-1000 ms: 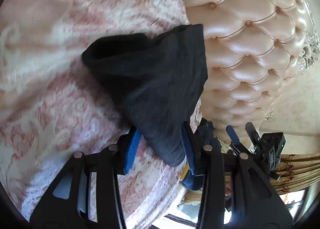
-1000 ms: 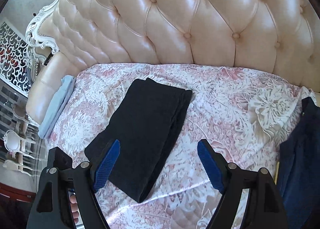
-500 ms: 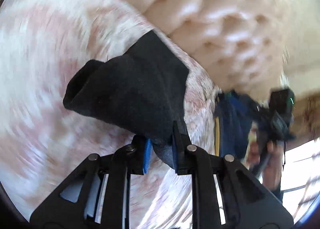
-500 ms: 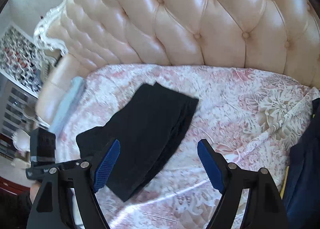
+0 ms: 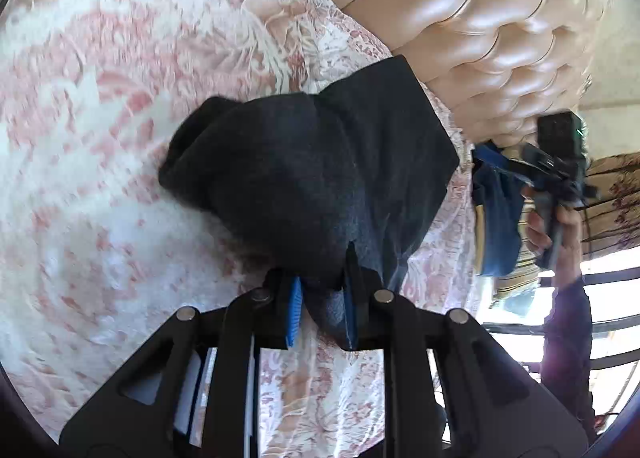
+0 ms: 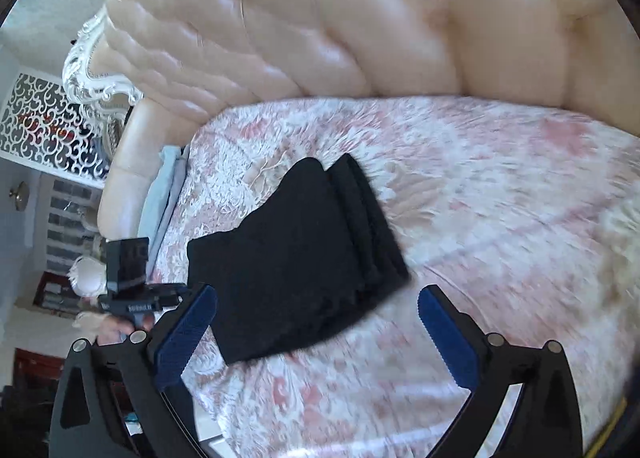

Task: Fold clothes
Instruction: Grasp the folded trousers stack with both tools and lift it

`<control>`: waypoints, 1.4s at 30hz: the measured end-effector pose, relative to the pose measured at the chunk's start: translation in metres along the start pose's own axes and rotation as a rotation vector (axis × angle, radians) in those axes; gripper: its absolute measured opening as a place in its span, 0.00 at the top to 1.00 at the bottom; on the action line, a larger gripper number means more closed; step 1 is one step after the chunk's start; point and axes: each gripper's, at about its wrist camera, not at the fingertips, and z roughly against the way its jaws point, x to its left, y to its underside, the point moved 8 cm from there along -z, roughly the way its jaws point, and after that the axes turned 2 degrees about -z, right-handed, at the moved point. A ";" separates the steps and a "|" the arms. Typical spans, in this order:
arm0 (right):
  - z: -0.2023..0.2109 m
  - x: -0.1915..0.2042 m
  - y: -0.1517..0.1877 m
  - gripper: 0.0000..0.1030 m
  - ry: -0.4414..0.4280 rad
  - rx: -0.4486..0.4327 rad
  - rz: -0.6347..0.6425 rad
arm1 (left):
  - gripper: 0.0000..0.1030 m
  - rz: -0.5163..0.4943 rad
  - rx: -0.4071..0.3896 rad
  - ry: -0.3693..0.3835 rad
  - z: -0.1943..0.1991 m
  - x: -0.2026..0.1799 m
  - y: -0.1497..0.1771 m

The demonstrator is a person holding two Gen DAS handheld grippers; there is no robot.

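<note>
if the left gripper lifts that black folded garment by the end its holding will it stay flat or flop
Probably flop: the black folded garment already bunches and sags where the left gripper pinches it. It looks like soft knit, so likely light. Its stacked layers may slide apart, since only one end is clamped; the right gripper is open.

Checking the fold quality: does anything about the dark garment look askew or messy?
Yes. The dark garment lies skewed on the bedspread, its layered edges stepped rather than aligned. The left gripper has one end pinched and bunched up.
</note>
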 end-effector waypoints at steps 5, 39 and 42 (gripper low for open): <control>-0.037 0.000 -0.013 0.01 0.025 0.107 0.078 | 0.80 0.019 0.009 0.035 -0.004 0.007 0.005; -0.097 -0.003 -0.028 0.55 0.045 0.325 0.223 | 0.80 0.038 0.016 0.099 -0.007 0.016 0.002; -0.097 -0.005 -0.028 0.59 0.057 0.327 0.224 | 0.80 0.034 0.016 0.101 -0.006 0.015 0.002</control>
